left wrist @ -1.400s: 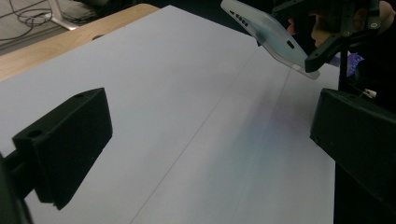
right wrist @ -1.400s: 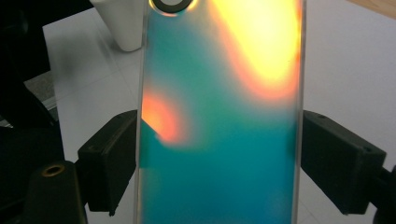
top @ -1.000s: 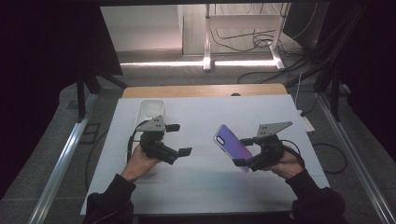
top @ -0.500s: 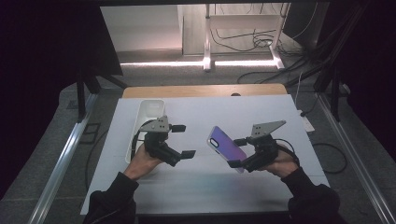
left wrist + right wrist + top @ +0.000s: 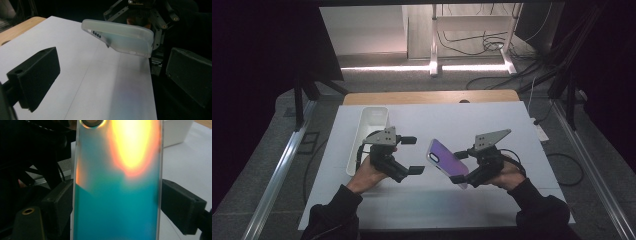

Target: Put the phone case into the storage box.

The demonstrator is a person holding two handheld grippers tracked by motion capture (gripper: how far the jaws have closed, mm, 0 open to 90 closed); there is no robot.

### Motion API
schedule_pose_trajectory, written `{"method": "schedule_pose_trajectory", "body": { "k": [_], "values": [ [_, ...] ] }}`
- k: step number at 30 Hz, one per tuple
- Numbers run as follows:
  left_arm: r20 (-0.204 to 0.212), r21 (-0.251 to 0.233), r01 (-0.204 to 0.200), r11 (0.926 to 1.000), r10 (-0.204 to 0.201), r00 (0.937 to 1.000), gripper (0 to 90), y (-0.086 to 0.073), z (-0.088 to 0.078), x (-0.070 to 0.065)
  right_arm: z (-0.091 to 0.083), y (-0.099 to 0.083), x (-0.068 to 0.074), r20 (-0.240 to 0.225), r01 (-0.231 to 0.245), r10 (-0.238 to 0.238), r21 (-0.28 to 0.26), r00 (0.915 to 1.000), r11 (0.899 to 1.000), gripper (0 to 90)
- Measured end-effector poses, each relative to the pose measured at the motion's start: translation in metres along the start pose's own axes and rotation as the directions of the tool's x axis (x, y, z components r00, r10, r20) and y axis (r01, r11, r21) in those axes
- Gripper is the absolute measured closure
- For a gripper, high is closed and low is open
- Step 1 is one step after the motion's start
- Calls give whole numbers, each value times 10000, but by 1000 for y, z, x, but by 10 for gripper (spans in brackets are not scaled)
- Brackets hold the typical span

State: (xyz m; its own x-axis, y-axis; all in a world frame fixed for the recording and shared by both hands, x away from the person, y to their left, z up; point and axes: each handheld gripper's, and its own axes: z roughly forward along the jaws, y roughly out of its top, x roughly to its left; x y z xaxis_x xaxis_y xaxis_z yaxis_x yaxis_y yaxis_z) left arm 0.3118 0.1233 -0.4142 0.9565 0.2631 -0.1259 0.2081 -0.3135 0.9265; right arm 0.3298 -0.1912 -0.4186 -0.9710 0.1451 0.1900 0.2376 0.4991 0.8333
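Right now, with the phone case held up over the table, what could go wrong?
1. The right gripper pinches the phone case by its long edges only; it's tilted in mid-air and could slip or flex out.
2. The left gripper is open and close by; closing in off-line could knock the case loose onto the table.

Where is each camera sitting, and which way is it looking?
High view: above the table's near side, looking forward and down; forearms, left gripper, right gripper.
Left gripper view: on the left gripper, looking along its open jaws across the white table at the shiny iridescent phone case.
Right gripper view: on the right gripper, its jaws shut on the case's edges.
All three views share the case; high and right views share the white plastic bin.
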Motion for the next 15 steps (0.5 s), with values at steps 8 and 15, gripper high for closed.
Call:
{"method": "schedule_pose_trajectory", "body": {
  "k": [8, 15],
  "values": [
    [391, -58, -118, 9999, 120, 9992, 0, 2, 5, -3, 7, 4, 5, -486, 305, -309, -104, 9983, 9995, 166],
    [824, -56, -264, 9996, 268, 9962, 0, 2, 9, -5, 12, 7, 9, -901, 495, -506, -148, 9946, 9987, 166]
  ]
}}
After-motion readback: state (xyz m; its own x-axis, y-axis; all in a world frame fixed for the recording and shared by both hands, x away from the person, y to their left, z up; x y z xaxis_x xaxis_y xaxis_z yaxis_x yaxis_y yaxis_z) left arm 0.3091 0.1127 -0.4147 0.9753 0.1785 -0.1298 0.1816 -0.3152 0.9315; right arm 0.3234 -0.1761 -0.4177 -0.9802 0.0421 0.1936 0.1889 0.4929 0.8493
